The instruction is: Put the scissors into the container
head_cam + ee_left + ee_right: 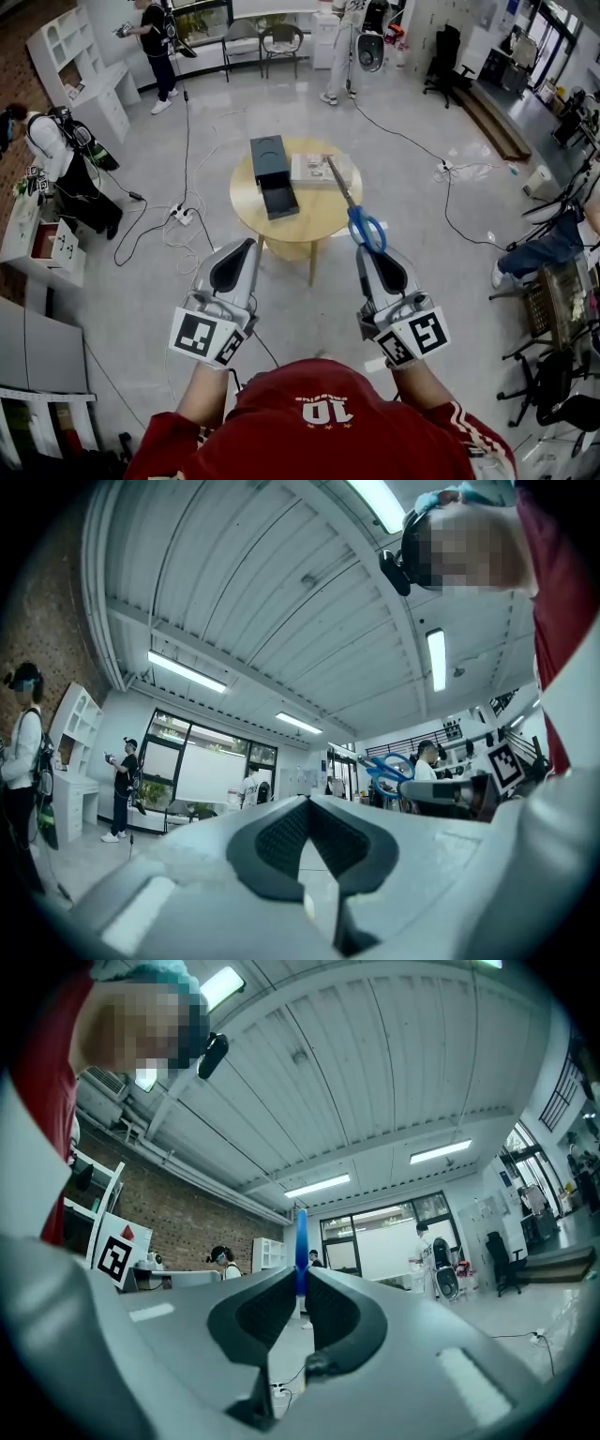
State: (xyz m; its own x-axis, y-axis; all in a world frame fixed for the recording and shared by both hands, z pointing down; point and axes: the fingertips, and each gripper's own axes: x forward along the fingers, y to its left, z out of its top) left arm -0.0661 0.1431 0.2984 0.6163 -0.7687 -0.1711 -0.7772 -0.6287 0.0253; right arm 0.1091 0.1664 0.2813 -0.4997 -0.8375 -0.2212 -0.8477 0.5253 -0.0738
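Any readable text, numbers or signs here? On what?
"10": on the red shirt, upside down in the head view.
Print on the booklet on the round table: too small to read.
The square markers on the left hand-held gripper and right hand-held gripper: patterns, no words.

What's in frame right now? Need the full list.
round light wooden table: one, pale wood, middle of the floor
dark grey drawer-style container: one, on the table's left half, drawer pulled open
flat white book-like item: one, on the table, right of the container
blue-handled metal scissors: one, in the right gripper, blades pointing toward the table
white power strip: one, on the floor left of the table, cables attached
other people: four, round the room's edges
left gripper: grey, jaws together, empty
right gripper: grey, shut on the scissors' blue handle
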